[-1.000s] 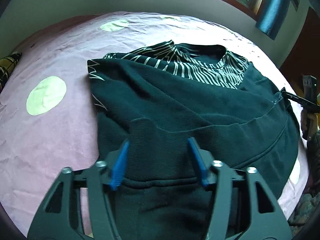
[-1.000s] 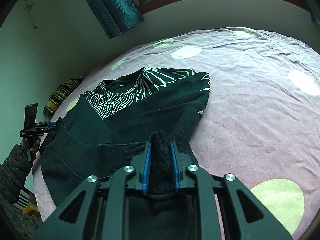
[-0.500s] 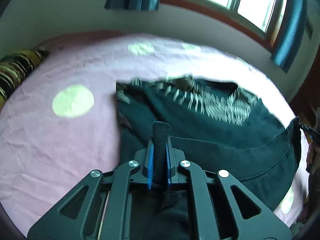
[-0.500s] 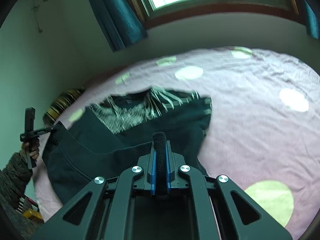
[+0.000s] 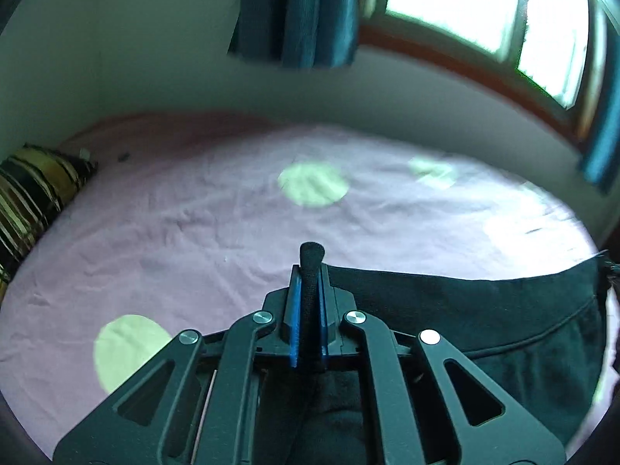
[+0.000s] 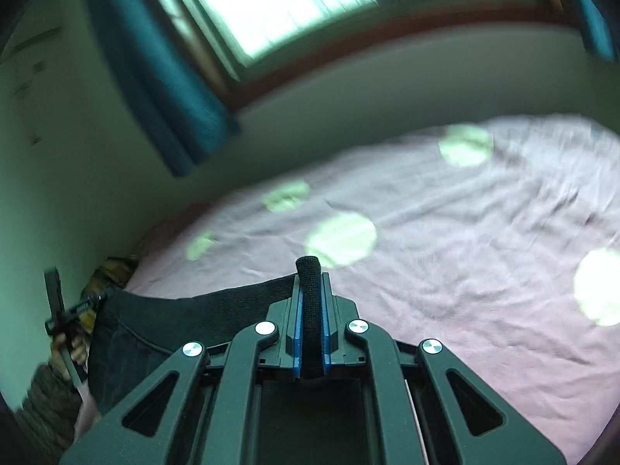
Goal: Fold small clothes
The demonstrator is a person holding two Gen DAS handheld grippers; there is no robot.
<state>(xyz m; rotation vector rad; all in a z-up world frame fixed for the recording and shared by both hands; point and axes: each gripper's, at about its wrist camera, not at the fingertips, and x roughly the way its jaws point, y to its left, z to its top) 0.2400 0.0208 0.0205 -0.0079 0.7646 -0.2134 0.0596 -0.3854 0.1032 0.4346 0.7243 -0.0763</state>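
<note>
Dark garment (image 5: 484,321), its hem stretched taut, is clamped in both the left gripper's (image 5: 310,290) and right gripper's (image 6: 312,302) jaws.

garment (image 5: 484,317): really dark, blackish teal, plain knit from what shows here
bedsheet (image 5: 201,232): pale pinkish lilac with big pale green dots
pillow (image 5: 27,190): yellow and black stripes
curtains (image 5: 294,11): deep teal blue
window frame (image 6: 348,66): reddish brown wood
wall (image 5: 116,58): off-white, looks a bit greenish
left gripper (image 5: 309,317): black body, silver screws
right gripper (image 6: 311,329): same black
fingers (image 6: 297,333): bright blue pads
</note>
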